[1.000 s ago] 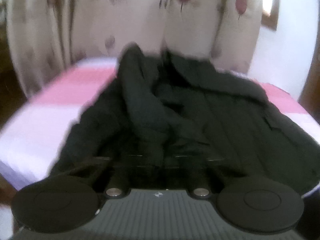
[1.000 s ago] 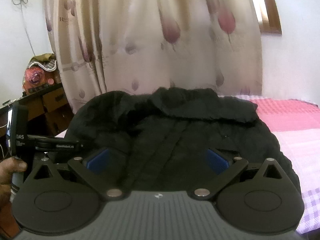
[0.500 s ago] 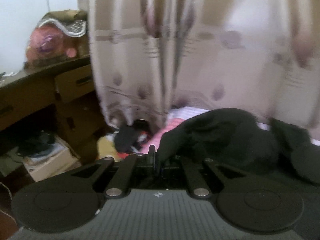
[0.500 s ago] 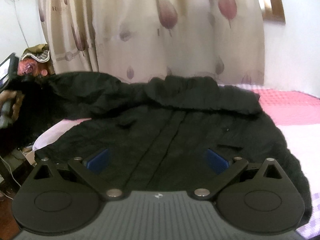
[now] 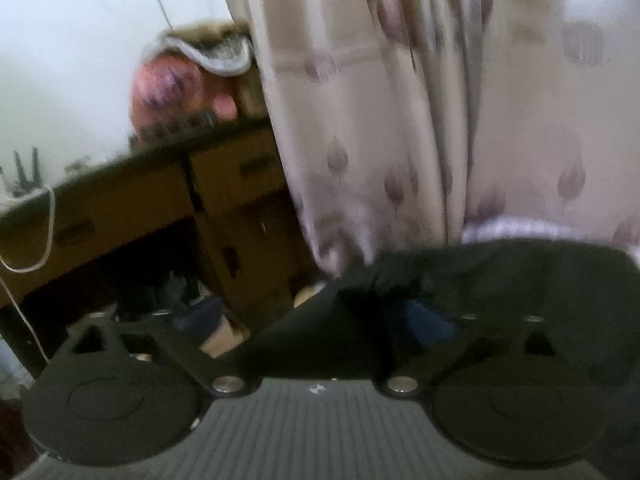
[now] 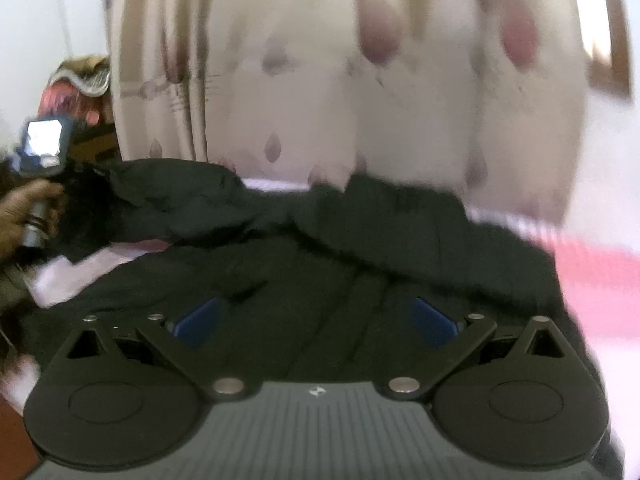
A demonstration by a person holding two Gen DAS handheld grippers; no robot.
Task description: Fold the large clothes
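Fabric of the black jacket filled the lower right of the left wrist view, and the left gripper showed one blue pad and dark cloth bunched between its jaws; the blur made it impossible to tell whether they were pinching the cloth or standing open. A wooden desk and a patterned curtain stood close behind, leaving little room on that side. In the right wrist view the jacket lay spread on the bed, one sleeve drawn out toward the left hand at the frame's edge. The right gripper hovered over the jacket front with jaws wide and nothing between them. Folding seemed barely begun: no clean fold showed, and both sleeves and the body were left. Pink bedding at the right offered open room.
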